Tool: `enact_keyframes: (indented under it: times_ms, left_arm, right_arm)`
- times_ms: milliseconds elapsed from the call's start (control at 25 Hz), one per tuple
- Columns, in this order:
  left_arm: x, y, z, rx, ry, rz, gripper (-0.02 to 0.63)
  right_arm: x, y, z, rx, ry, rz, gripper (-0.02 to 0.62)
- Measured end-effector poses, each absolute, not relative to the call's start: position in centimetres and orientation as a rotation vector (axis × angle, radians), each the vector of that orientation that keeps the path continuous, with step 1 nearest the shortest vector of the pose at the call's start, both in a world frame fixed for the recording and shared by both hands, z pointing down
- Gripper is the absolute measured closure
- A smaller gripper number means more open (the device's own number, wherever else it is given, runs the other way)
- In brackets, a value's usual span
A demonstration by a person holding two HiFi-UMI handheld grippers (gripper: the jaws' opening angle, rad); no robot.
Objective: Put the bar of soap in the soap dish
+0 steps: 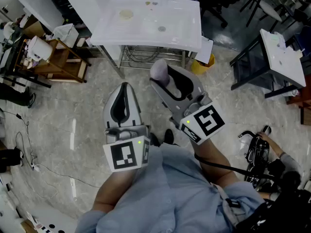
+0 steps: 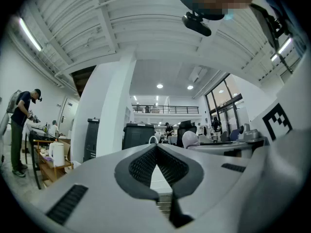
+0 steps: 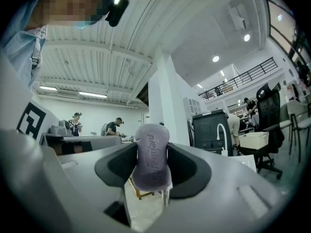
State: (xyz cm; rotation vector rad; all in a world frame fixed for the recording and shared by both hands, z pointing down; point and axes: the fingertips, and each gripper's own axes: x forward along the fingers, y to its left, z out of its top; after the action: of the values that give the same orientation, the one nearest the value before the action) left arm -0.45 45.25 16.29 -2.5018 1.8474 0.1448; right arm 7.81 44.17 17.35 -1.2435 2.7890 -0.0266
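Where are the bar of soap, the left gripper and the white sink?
bar of soap [image 3: 151, 155], right gripper view, its embossed middle.
left gripper [image 2: 156, 145], left gripper view, where its tips meet.
white sink [image 1: 120, 29], head view, its ribbed drainboard.

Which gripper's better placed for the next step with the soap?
Right. The right gripper clamps the bar of soap and points toward the white sink ahead; the left gripper is shut with nothing in it.
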Motion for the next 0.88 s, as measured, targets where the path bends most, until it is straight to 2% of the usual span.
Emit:
enact_keyframes:
  times_ms: [880]
  left_arm:
    - [2.0,44.3,16.6,-2.482,1.879,0.136,0.601]
  right_arm:
    - [10.7,43.7,17.1,-1.176,2.747,-0.067,0.41]
